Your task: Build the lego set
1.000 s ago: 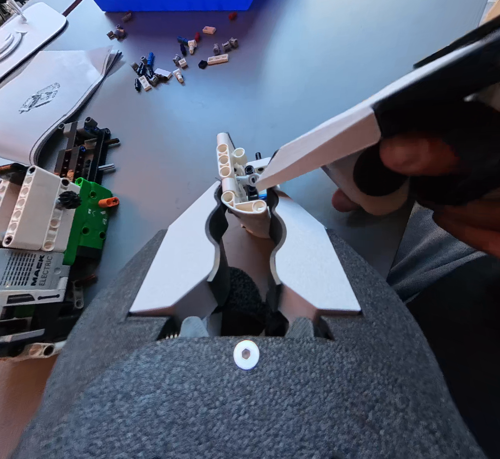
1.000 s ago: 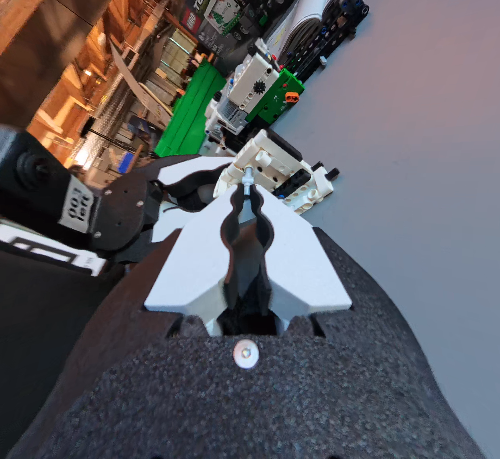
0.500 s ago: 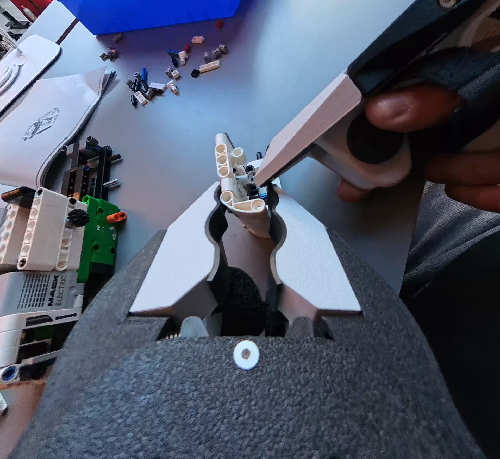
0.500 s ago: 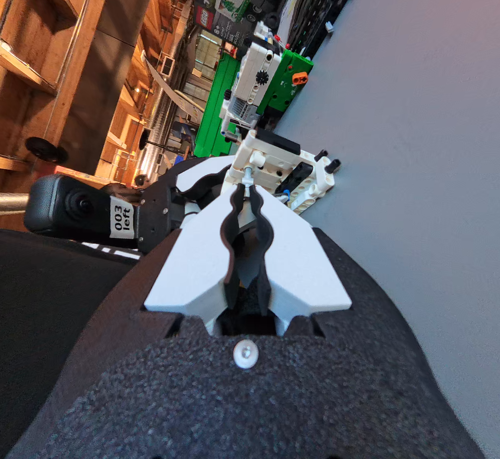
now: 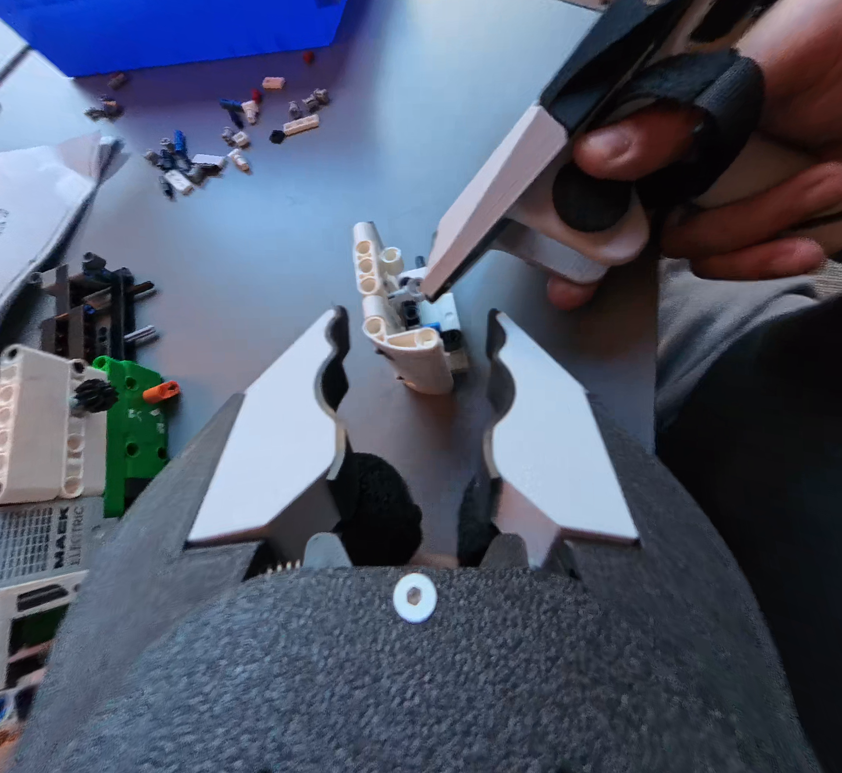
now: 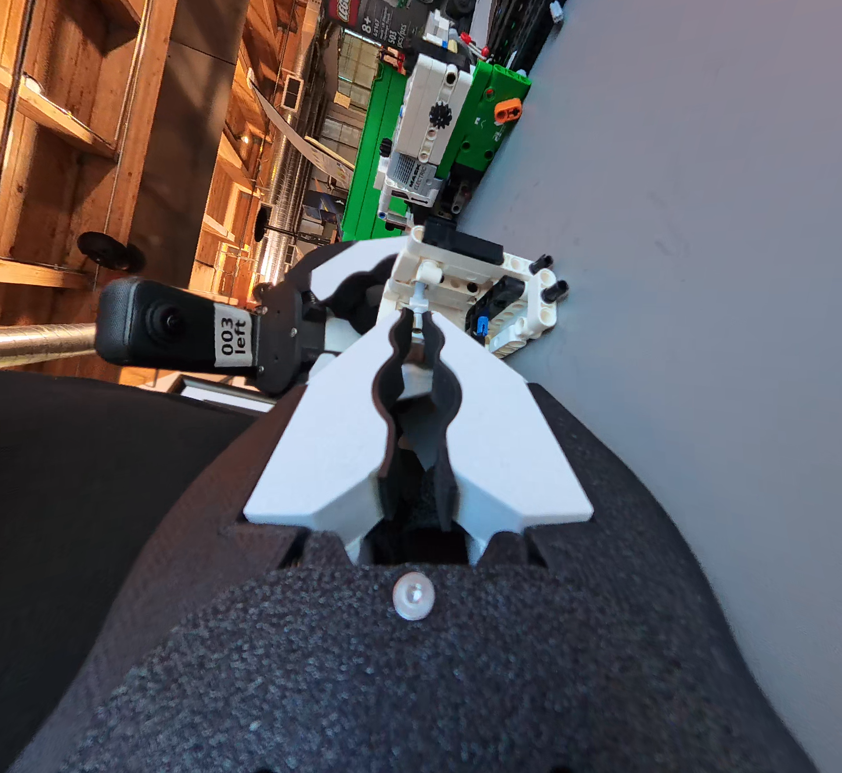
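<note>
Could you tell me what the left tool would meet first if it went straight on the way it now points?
Most likely the small white assembly, which sits just ahead between the open left tool's fingers; depth is hard to judge.

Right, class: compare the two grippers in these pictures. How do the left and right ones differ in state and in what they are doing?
The left gripper has its jaws wide apart, standing either side of the white lego sub-assembly without gripping it; the right gripper has its jaws shut on a small light grey pin. The left one points along the grey table, while the right one comes in from the side, its pin meeting the sub-assembly. Both have white fingers and meet at that same piece.
</note>
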A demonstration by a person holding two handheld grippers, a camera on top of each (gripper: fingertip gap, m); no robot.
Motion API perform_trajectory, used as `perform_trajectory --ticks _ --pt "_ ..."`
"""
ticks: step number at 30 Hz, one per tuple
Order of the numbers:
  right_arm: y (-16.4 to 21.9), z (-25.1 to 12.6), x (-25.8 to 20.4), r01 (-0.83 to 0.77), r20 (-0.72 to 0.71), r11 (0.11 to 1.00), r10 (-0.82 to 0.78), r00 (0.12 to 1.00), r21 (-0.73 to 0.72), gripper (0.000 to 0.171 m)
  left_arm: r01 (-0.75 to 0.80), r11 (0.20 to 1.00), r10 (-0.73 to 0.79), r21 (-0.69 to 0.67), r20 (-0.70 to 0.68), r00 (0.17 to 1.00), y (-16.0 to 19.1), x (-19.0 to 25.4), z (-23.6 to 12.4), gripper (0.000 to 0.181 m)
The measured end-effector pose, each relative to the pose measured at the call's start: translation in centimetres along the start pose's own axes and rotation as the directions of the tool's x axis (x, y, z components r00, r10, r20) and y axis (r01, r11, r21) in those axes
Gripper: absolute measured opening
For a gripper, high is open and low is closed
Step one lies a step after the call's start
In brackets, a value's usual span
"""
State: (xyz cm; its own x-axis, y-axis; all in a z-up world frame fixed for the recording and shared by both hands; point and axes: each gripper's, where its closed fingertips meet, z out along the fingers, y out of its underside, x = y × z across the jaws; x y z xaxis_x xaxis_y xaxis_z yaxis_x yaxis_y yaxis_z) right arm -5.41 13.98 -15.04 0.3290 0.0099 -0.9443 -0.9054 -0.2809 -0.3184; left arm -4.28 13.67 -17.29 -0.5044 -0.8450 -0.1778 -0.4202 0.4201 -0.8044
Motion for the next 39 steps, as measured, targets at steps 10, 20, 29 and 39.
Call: perform_trajectory --ticks 10,20,29,39 --pt "0.1 0.2 -0.1 0.020 0.001 1.000 -0.020 1.000 -0.012 0.004 0.000 0.998 0.014 0.062 -0.219 0.976 -0.6 0.7 -0.6 0.106" --pt "-1.0 -0.2 0.2 -0.002 -0.014 0.996 0.003 1.000 0.088 0.004 -0.090 0.996 0.079 -0.030 -0.264 0.961 -0.2 2.3 1.8 0.093" --pt "-1.4 -0.3 0.3 0.076 -0.065 0.988 -0.068 0.996 0.137 0.004 -0.103 0.994 0.093 -0.048 -0.184 0.978 -0.1 1.8 2.2 0.088" --pt "-0.1 0.6 0.6 0.186 -0.141 0.982 -0.178 0.974 0.045 0.003 -0.127 0.991 0.118 -0.032 -0.209 0.971 -0.6 3.0 2.3 0.096"
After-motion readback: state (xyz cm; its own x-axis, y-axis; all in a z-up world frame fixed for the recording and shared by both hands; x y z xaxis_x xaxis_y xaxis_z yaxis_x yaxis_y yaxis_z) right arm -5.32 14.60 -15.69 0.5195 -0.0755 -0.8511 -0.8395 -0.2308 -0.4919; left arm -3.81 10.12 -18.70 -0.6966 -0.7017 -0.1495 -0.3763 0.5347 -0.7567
